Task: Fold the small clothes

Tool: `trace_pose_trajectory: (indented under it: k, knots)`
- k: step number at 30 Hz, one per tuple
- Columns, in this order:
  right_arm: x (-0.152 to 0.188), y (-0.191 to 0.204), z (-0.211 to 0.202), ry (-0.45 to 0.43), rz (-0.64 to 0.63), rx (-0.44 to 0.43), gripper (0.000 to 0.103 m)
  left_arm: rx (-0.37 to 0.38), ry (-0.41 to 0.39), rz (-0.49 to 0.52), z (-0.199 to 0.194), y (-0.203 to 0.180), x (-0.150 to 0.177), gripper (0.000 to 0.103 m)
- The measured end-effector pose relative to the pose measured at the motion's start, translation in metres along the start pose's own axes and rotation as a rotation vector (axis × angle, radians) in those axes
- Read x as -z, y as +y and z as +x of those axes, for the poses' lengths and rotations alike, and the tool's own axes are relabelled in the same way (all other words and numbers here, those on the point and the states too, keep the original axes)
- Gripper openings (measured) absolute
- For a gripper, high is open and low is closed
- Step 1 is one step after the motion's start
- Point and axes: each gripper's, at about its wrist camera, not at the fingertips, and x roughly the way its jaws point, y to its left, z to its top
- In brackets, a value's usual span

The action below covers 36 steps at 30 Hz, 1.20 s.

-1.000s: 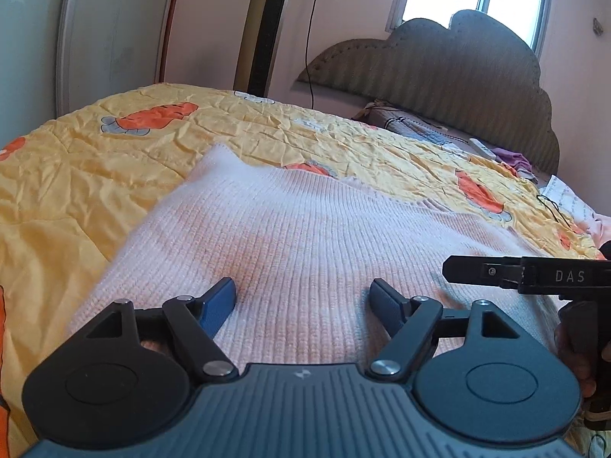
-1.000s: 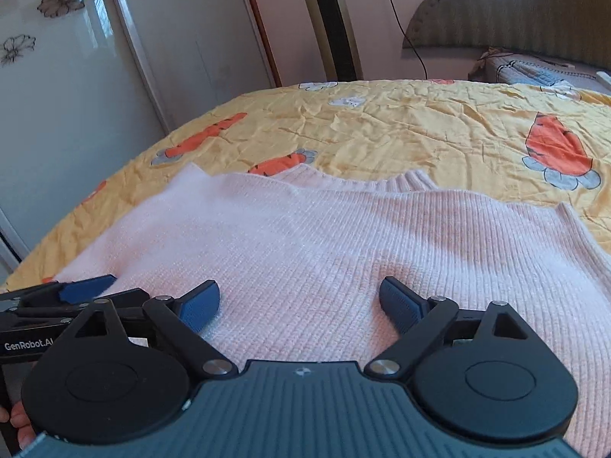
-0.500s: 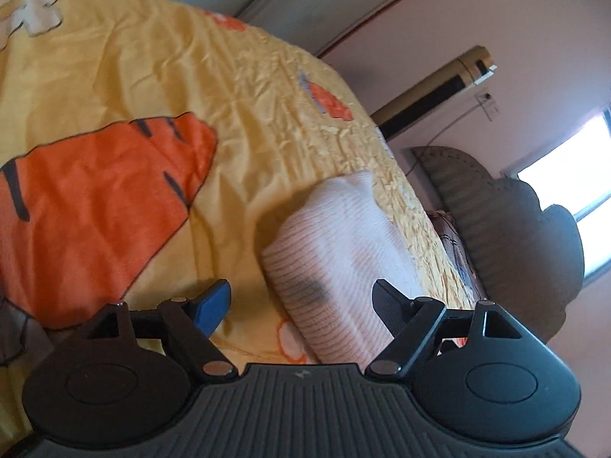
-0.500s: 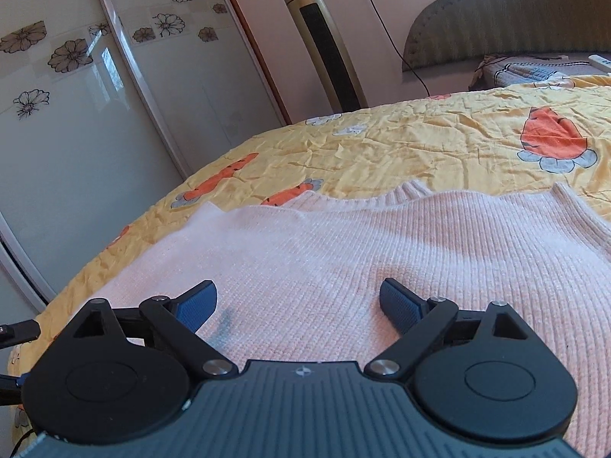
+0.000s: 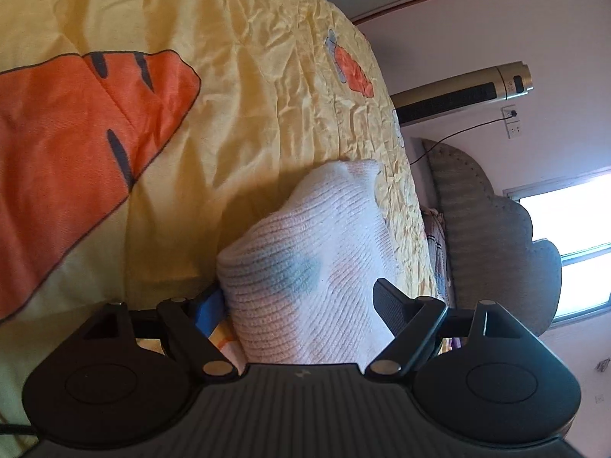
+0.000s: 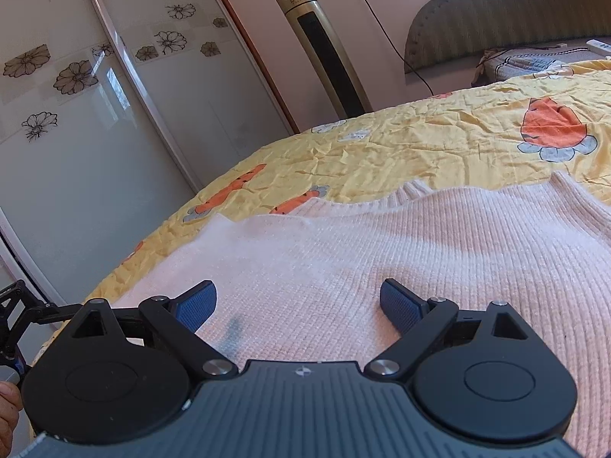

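Note:
A pale pink ribbed sweater (image 6: 420, 252) lies flat on the bed. In the right wrist view my right gripper (image 6: 298, 292) hovers low over its near part, open, nothing between the blue pads. The left wrist view is rolled onto its side: the sweater's side edge (image 5: 324, 229) bulges up between the wide jaws of my left gripper (image 5: 296, 297). One blue finger (image 5: 206, 305) sits under the edge, the other finger (image 5: 385, 297) rests over the knit, and the pads do not squeeze it. A grey smudge marks the knit near both grippers.
A yellow quilt with orange carrot prints (image 6: 420, 141) covers the bed. A gold tower fan (image 6: 320, 49) and glass wardrobe doors (image 6: 95, 114) stand beyond its far edge. A padded headboard (image 6: 515, 19) is at the right. A hand (image 6: 5, 400) shows at the lower left.
My left gripper rolled onto its side and slid to the sweater's side edge, which now lies between its jaws. The right gripper shifted slightly over the sweater and stayed open.

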Motion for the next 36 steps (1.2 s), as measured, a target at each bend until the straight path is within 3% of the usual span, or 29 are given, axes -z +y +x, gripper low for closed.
trace_pose_trajectory:
  k: [3,6,7,8,10,12,15,18,21,23,25,26,36]
  knots:
    - [0.0,-0.002,-0.001,-0.002,0.009,-0.013,0.096,-0.001,-0.039,0.058,0.01,-0.009,0.002,0.085]
    - [0.0,-0.003,-0.001,-0.005,0.019,-0.025,0.097,-0.071,-0.083,0.161,0.013,-0.023,0.013,0.079]
    - [0.0,-0.004,-0.002,-0.006,0.024,-0.029,0.097,-0.13,-0.105,0.224,0.012,-0.028,0.019,0.045]
    - [0.0,-0.004,-0.002,-0.007,0.026,-0.031,0.097,-0.181,-0.105,0.284,0.015,-0.031,0.022,0.033]
    - [0.0,-0.005,-0.002,-0.009,0.032,-0.036,0.097,-0.181,-0.138,0.34,0.011,-0.032,0.029,0.032]
    - [0.0,-0.005,-0.003,-0.01,0.036,-0.04,0.097,-0.207,-0.189,0.461,0.007,-0.045,0.041,0.031]
    - [-0.001,-0.006,-0.003,-0.009,0.041,-0.044,0.097,-0.211,-0.292,0.776,0.002,-0.075,0.074,0.031]
    - [-0.006,-0.005,-0.002,0.015,0.055,-0.03,0.096,-0.182,-0.342,1.024,-0.001,-0.091,0.11,0.031]
    - [-0.03,-0.005,0.004,0.107,0.229,-0.016,0.098,-0.194,-0.381,1.166,0.002,-0.09,0.136,0.031]
    - [-0.049,-0.005,0.017,0.22,0.419,-0.175,0.097,-0.201,-0.398,1.211,0.003,-0.087,0.146,0.031]
    - [-0.06,0.006,0.036,0.328,0.497,-0.341,0.097,-0.205,-0.411,1.25,0.003,-0.085,0.15,0.031]
    - [-0.065,0.016,0.047,0.382,0.484,-0.364,0.097,-0.206,-0.415,1.267,0.002,-0.085,0.154,0.031]
    - [-0.08,0.163,0.148,0.737,-0.039,-0.141,0.095,-0.224,-0.461,1.485,0.012,-0.087,0.182,0.031]
